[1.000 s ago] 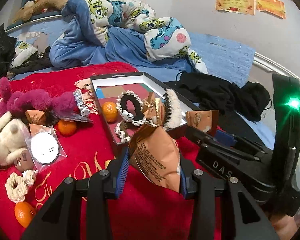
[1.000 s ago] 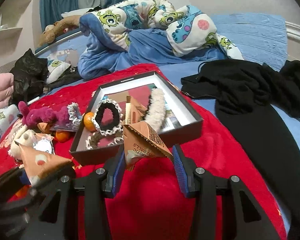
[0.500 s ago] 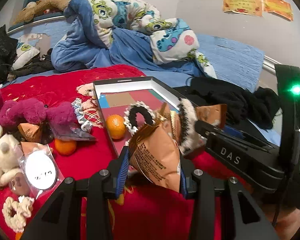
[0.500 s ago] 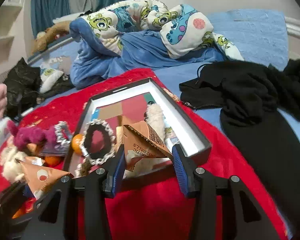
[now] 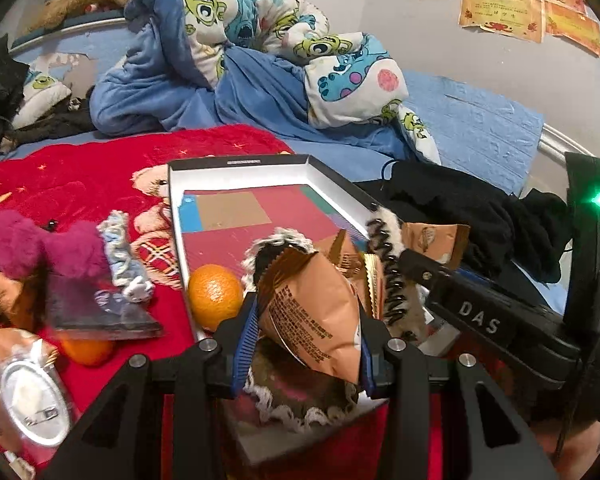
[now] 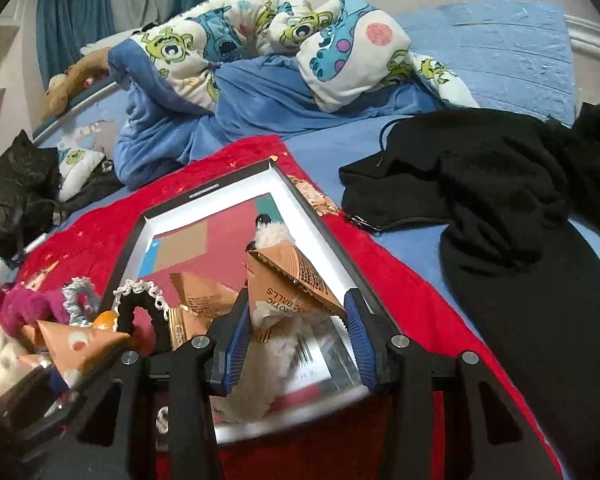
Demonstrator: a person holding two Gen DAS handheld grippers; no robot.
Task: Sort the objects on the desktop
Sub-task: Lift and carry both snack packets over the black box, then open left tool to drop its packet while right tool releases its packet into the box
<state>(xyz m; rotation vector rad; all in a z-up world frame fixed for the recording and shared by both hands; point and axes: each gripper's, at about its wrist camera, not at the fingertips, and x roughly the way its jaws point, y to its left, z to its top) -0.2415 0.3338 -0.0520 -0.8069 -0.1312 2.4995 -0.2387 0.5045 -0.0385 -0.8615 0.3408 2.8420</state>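
Note:
A black box with a white rim [image 5: 236, 162] lies on the red blanket. It holds an orange [image 5: 214, 296], a black lace scrunchie [image 5: 278, 242], a fluffy cream hair clip [image 6: 269, 236] and another packet [image 6: 200, 300]. My left gripper [image 5: 304, 344] is shut on a tan snack packet [image 5: 312, 316] above the box's near end. My right gripper [image 6: 296, 332] is shut on a triangular tan snack packet [image 6: 288, 284] over the box's near right part. The left gripper's packet [image 6: 76, 340] shows at lower left in the right wrist view.
Left of the box lie a pink plush toy [image 5: 32, 244], a blue scrunchie [image 5: 118, 240], a second orange [image 5: 86, 350] and a round badge in a clear bag [image 5: 28, 404]. Black clothing [image 6: 500, 200] sprawls to the right. A cartoon-print duvet [image 5: 240, 60] is heaped behind.
Both grippers have moved forward with their packets, from in front of the box to above its near end. The grips have not changed.

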